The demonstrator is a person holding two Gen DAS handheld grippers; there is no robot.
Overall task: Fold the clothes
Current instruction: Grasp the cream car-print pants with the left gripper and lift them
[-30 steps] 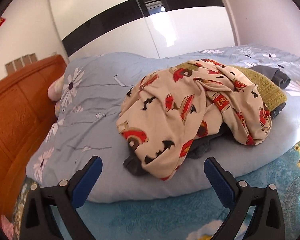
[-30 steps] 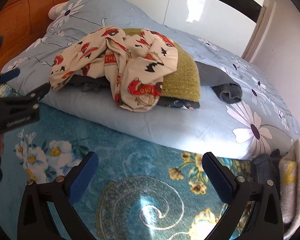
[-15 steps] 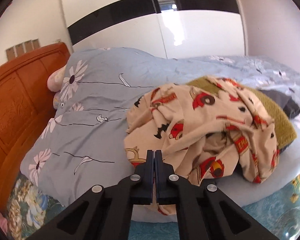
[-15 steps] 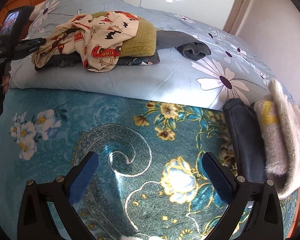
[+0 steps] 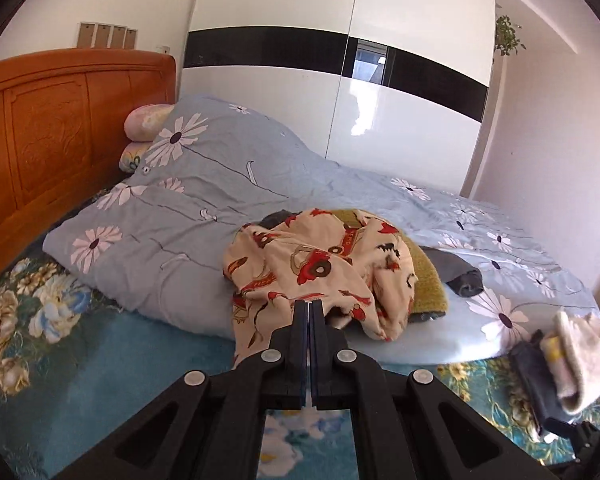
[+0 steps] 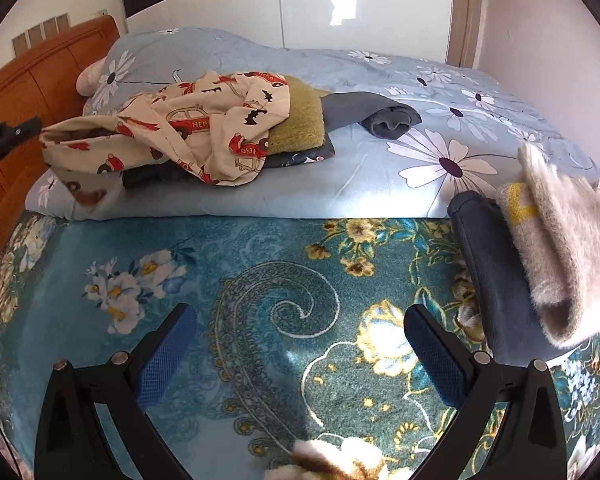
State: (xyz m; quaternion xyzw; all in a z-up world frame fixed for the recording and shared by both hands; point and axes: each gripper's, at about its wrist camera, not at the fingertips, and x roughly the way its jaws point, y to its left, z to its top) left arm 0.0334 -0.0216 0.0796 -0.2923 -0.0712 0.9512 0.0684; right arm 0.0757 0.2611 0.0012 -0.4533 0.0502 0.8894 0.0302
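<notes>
A cream garment printed with red cars [image 5: 320, 264] lies crumpled on top of a clothes pile on the pale blue duvet. My left gripper [image 5: 310, 308] is shut on its near edge. In the right wrist view the same garment [image 6: 204, 128] is stretched out to the left, towards the left gripper [image 6: 39, 130] that pinches it. Under it lie an olive knit [image 6: 300, 120], a grey garment [image 6: 372, 114] and a dark one. My right gripper [image 6: 300, 356] hangs open over the teal floral blanket [image 6: 284, 280], holding nothing.
A folded navy piece [image 6: 496, 280] with a fluffy cream piece [image 6: 560, 248] on it sits at the right of the blanket. The flowered duvet [image 5: 188, 216] covers the far half of the bed. An orange wooden headboard [image 5: 52, 136] stands at the left, a white wardrobe behind.
My left gripper went from wide open to shut on the car-print garment, then rose and drew its edge out of the pile. The right gripper swung right, bringing the folded pile into view.
</notes>
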